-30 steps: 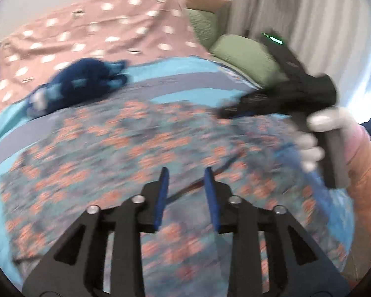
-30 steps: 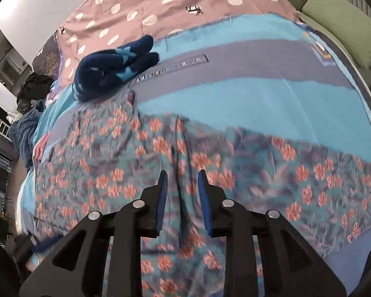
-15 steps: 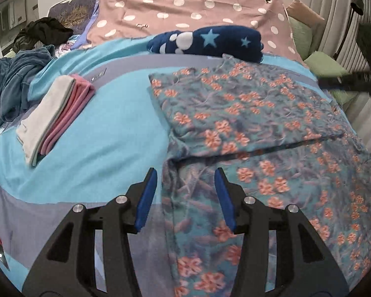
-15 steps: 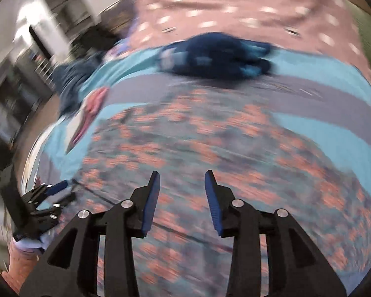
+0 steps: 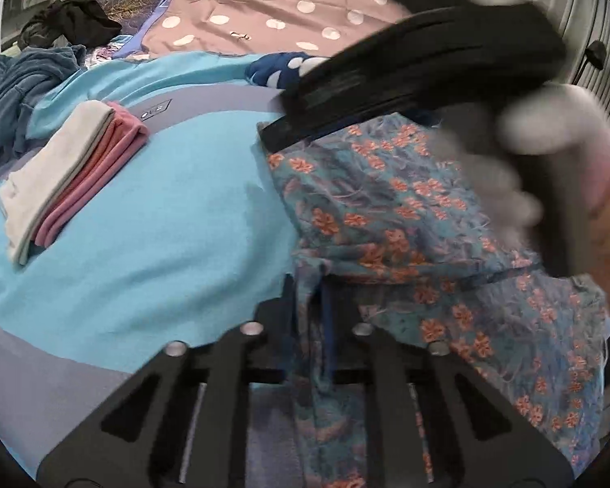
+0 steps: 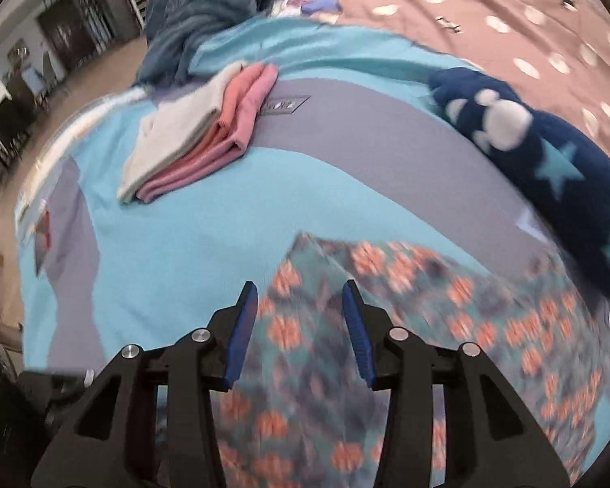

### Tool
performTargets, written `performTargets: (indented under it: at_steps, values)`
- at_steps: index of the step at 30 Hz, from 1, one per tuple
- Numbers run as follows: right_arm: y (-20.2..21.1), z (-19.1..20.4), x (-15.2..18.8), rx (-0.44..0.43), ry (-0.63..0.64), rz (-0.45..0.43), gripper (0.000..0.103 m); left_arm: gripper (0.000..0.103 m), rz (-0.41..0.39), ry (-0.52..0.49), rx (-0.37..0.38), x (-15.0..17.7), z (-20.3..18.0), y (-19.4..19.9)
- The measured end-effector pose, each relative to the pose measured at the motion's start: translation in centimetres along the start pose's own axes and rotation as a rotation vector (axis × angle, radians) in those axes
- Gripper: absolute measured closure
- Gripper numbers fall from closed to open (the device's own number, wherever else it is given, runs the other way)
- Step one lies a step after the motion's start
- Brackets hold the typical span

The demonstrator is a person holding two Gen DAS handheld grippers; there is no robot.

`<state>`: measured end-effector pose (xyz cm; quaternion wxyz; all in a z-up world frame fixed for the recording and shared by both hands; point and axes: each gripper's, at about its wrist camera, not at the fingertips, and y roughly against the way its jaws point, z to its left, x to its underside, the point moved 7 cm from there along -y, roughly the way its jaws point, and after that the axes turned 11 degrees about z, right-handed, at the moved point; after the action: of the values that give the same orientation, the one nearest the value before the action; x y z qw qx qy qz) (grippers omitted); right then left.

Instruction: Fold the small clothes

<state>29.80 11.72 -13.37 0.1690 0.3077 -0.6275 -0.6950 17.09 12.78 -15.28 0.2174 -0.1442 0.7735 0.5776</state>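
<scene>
A teal garment with orange flowers [image 5: 386, 211] lies half folded on the turquoise and grey bed cover [image 5: 162, 223]. My left gripper [image 5: 309, 284] is at the garment's near left edge, its jaws closing with a bunched fold of the fabric pinched between the pads. In the right wrist view my right gripper [image 6: 301, 297] hovers over the left corner of the floral garment [image 6: 406, 284], jaws opening, nothing pressed between them. Blurred in the left wrist view, the right gripper's black body [image 5: 419, 57] and the hand holding it pass over the garment's far end.
A folded stack of white and pink clothes [image 5: 61, 179] [image 6: 191, 138] lies to the left. A navy star-patterned blanket [image 6: 549, 171] sits behind the garment. A heap of blue clothes [image 6: 199, 12] and a dotted brown cover [image 5: 284, 12] lie at the far side.
My left jaws have closed on the floral garment's edge. My right gripper has swung left across the bed to the garment's left corner, with its jaws wider.
</scene>
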Motion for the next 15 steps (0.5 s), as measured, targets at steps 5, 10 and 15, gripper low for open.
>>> performTargets:
  at_steps: [5,10,15]
  values:
    - [-0.9,-0.4,-2.3,0.013,-0.079,-0.035,0.101,0.095,-0.011,0.071,-0.047,0.3,1.2,0.4]
    - [-2.3,-1.5,-3.7,-0.121,-0.187,-0.078,0.103,0.092,0.011,0.14,0.002,1.0,2.2,0.1]
    - [1.7,-4.0,-0.2,-0.14,-0.26,-0.137,0.096,0.086,-0.008,0.143,-0.005,1.7,2.5,1.4]
